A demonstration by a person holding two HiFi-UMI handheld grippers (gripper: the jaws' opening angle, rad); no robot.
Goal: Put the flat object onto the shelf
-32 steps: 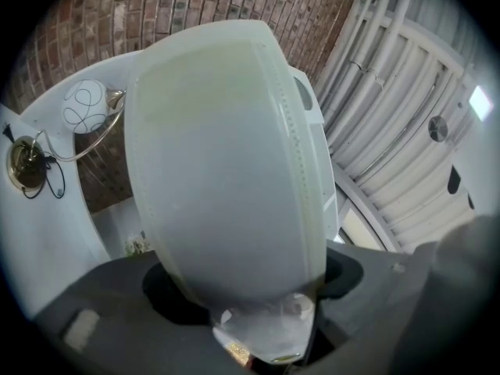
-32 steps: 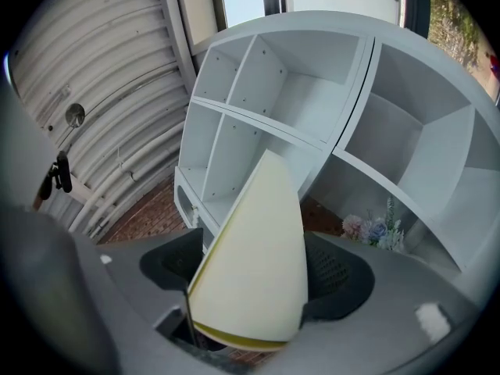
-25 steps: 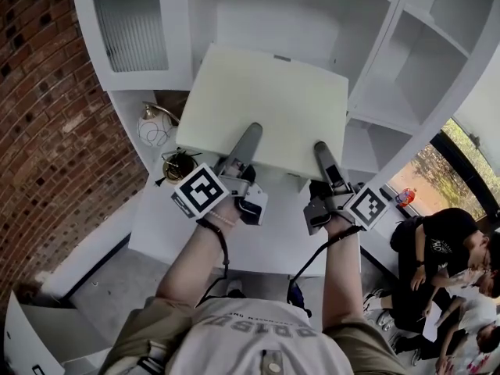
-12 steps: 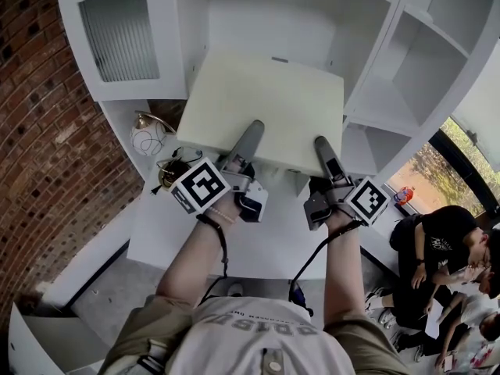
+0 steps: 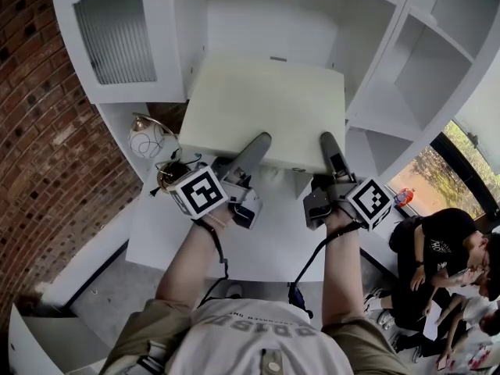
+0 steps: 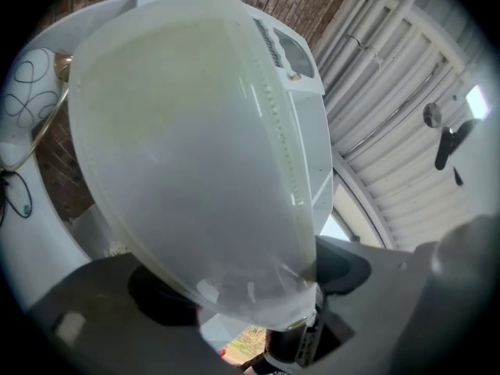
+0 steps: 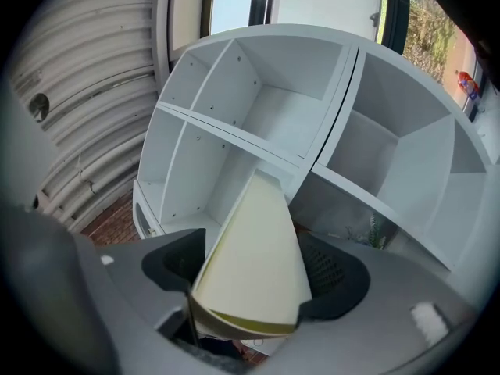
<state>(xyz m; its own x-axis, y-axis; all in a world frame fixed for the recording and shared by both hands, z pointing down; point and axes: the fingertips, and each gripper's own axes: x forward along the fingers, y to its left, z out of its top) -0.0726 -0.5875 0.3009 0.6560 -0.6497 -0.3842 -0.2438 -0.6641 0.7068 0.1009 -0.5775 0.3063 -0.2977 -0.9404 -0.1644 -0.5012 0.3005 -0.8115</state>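
White shelf (image 5: 391, 100) against a brick wall (image 5: 39, 131), white table (image 5: 258, 248) in front, that's the setting. So the panel (image 5: 266, 112), a big flat cream slab, is up off the table and roughly level. Its far edge pokes into the mouth of the shelf's wide middle bay and its near edge hangs out over the table. Can't tell if it's touching the bay floor. The panel's far right corner sits just beside the bay's right divider (image 5: 346, 69), so it's snug on that side.

Both tongs are on the panel's near edge. The right gripper (image 5: 326, 141) is clamped on the panel. The left gripper (image 5: 259, 143) has just been opening its jaws, and the panel sits between them without looking pinched.

Just left of the panel's near corner there's a white globe (image 5: 147, 135) with a gold ring, and a dark gold pot (image 5: 173, 170) beside it. Up left of the panel is a ribbed-glass door (image 5: 117, 33), and right of it are the smaller cubbies (image 5: 437, 45). A couple of people (image 5: 445, 256) are well off to the panel's lower right.

Only the head view gives that whole layout. The left gripper view is mostly the panel's broad face, plus the globe at the side and a corrugated ceiling (image 6: 391, 92) you don't get from above. The right gripper view shows the panel edge-on between the pads, cubbies behind it.
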